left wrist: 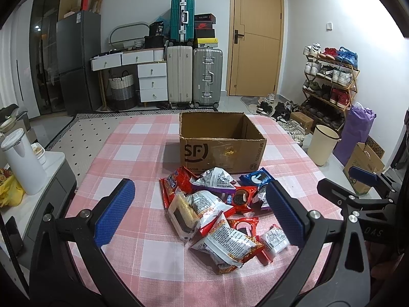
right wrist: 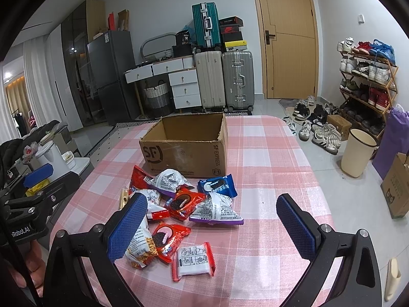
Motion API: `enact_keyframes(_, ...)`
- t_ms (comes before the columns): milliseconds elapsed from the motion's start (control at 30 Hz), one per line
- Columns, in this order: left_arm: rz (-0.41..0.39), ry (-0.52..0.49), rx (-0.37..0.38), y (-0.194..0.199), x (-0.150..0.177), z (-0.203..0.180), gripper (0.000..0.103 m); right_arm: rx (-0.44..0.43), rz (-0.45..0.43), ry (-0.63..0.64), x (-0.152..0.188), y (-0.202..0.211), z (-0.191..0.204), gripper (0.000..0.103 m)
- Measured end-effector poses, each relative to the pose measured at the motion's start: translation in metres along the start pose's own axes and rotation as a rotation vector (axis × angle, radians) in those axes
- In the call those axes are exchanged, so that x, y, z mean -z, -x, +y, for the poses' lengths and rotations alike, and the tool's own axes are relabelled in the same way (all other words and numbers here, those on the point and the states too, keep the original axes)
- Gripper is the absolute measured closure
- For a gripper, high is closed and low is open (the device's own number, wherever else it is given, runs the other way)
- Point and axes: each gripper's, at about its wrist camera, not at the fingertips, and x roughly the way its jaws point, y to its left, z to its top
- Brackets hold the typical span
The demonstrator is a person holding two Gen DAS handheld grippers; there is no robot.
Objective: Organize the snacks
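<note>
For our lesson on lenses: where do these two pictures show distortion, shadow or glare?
Left wrist view: door frame bows, corners go black, box casts a shadow leftward. Right wrist view: same bending at the edges, dark corners, a lamp glares at far left; snacks sharp.

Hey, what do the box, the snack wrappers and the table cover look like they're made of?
Box: brown corrugated cardboard, matte, with ragged torn edges. Snack wrappers: thin glossy plastic film, crinkled and catching highlights. Table cover: likely woven cloth, pink-and-white check, matte with soft creases.
</note>
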Motion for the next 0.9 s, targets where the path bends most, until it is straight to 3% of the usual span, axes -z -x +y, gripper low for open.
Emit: enact_keyframes(900, -0.001, 0.005, 0.011, 0.0033, 0.0045, -0.0025, 0.001, 0.000, -0.001, -0.001, 0.0000, -0.0020, -0.0012, 0.000)
